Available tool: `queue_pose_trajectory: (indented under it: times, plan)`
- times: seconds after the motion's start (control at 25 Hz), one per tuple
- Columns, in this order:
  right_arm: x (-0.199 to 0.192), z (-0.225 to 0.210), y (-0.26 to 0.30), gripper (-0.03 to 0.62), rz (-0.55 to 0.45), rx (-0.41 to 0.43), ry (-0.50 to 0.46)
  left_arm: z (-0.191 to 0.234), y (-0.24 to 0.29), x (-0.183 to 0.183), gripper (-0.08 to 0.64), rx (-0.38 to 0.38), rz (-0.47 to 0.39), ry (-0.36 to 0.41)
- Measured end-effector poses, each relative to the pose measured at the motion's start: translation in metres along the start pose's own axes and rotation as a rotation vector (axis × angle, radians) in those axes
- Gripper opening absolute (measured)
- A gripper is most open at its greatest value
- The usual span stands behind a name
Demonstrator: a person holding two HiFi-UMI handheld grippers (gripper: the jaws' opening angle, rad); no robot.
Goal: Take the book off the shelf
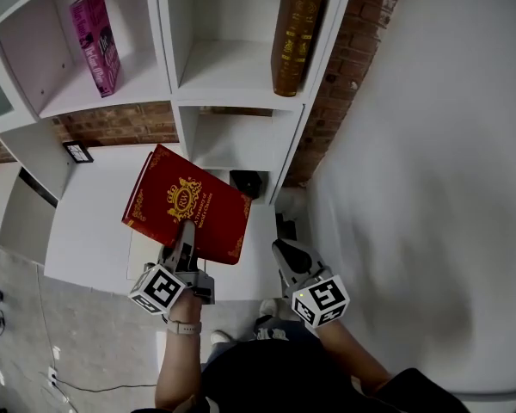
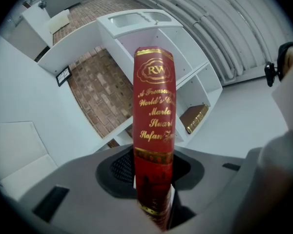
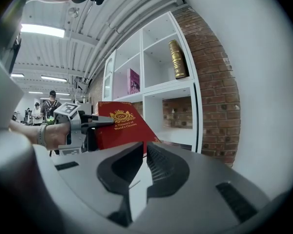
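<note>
1 book in play: the red book (image 1: 189, 203), pinched at its near end between the pads of the left gripper (image 1: 187, 232), spine toward that gripper's camera, gilt cover tilted up to the head view. Already clear of the shelf (image 1: 232, 80), hanging in the air over the white table (image 1: 90, 231) in front of the lower cubby, touching neither. Nothing in the right gripper (image 1: 285, 255): jaws drawn together on empty air, parked near the book's right corner and apart from it. 2 other books standing in the upper cubbies, a brown one (image 1: 294, 37) on the right and a pink one (image 1: 97, 41) on the left, both well apart from the grip. Judged from this: removal step as good as done, only the carry-away or set-down left. Next calls for keeping the left pinch firm, since a hold at 1 end leaves the far, heavier part free to sag or swing. Calls also for lowering flat onto the table, or bringing the right gripper under the free corner for support, before letting go.
</note>
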State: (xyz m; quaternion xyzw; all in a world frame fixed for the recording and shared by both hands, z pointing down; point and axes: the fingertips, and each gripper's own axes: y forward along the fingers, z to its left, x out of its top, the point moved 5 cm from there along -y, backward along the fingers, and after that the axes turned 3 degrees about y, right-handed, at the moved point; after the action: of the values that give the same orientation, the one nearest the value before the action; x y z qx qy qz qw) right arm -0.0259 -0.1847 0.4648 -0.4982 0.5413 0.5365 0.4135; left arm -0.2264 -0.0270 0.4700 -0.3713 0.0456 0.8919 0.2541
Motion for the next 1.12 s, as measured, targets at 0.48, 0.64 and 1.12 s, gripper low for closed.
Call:
queue_pose_trajectory:
  times: [0.48,0.64,1.12]
  plan:
    - [-0.008,0.085,0.035,0.032,0.017,0.126,-0.006,0.053,-0.096,0.044,0.140,0.115,-0.048,0.029]
    - [-0.010,0.112,0.050,0.032,0.023,0.178,-0.008,0.069,-0.128,0.058,0.140,0.153,-0.064,0.039]
    - [-0.013,0.177,0.106,0.031,0.049,0.353,-0.043,0.109,-0.203,0.092,0.140,0.302,-0.133,0.081]
